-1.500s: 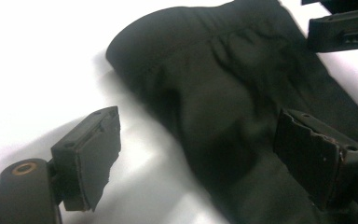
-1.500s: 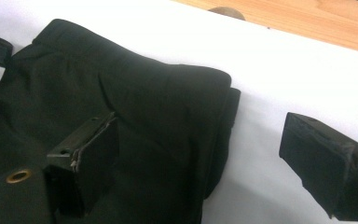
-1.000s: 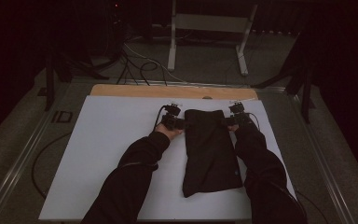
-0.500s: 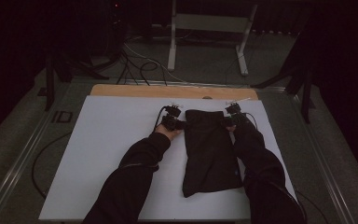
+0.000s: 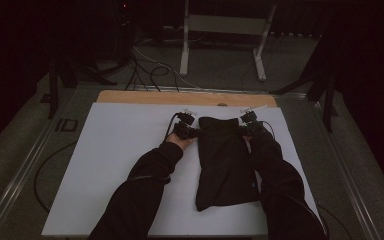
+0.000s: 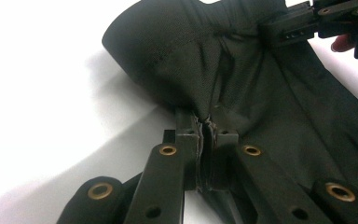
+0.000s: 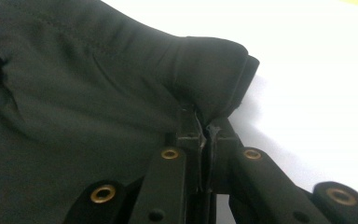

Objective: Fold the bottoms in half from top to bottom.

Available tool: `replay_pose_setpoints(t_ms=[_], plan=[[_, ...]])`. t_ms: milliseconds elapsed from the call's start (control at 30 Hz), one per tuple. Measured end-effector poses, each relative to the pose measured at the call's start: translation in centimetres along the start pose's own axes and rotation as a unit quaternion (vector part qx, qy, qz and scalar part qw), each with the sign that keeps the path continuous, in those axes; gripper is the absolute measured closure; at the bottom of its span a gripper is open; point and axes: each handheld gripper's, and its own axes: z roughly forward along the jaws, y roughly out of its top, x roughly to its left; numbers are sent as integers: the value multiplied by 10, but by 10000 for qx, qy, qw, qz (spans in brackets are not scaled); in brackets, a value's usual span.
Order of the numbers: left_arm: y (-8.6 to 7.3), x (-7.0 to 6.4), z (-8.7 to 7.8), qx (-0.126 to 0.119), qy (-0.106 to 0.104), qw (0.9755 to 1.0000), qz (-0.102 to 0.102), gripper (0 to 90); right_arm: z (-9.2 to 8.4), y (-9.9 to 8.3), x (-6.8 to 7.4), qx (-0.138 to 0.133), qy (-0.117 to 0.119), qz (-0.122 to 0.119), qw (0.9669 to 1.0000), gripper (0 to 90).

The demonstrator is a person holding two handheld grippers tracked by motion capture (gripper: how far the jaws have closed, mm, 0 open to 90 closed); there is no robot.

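**Both grippers clamp the far corners of the dark garment**

Since a second ago, both pairs of jaws have just been closing and now pinch cloth; the hands have barely shifted. The left gripper point(image 5: 192, 133) bites a fold at the garment's point(image 5: 227, 165) far-left corner, at about 11 o'clock of the cloth; the right gripper point(image 5: 246, 131) holds the far-right corner, at 1 o'clock. The garment lies lengthwise right of the board's centre, its near end toward 6 o'clock.

Risk, as I judge it: each grip point(image 6: 206, 127) catches only a thin edge of fabric, so a quick lift or uneven pull could slip a corner free or bunch the cloth. The right hold point(image 7: 204, 122) looks just as shallow.

Underneath is a white board point(image 5: 120, 165) with a wooden strip point(image 5: 145, 97) at 12 o'clock. Beyond lies a dim room with cables point(image 5: 145, 67) and a metal stand point(image 5: 225, 30) on the floor.
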Motion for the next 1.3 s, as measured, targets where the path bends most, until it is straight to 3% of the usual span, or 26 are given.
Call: replay_pose_setpoints(t_ms=[433, 733, 1267, 1300], plan=[[9, -1, -12, -161, -69, 9998, 43, 861, -16, 8, 2, -306, -9, -113, 9995, 866], [19, -10, -27, -260, -172, 9991, 292, 861, -32, 13, 3, -498, 7, -149, 9986, 865], [18, -21, -43, -192, -500, 9970, 552, 861, -61, 2, 10, -681, 190, -362, 9968, 865], [16, -23, -48, -168, -596, 9963, 601, 861, -65, -1, 12, -717, 239, -401, 9963, 865]])
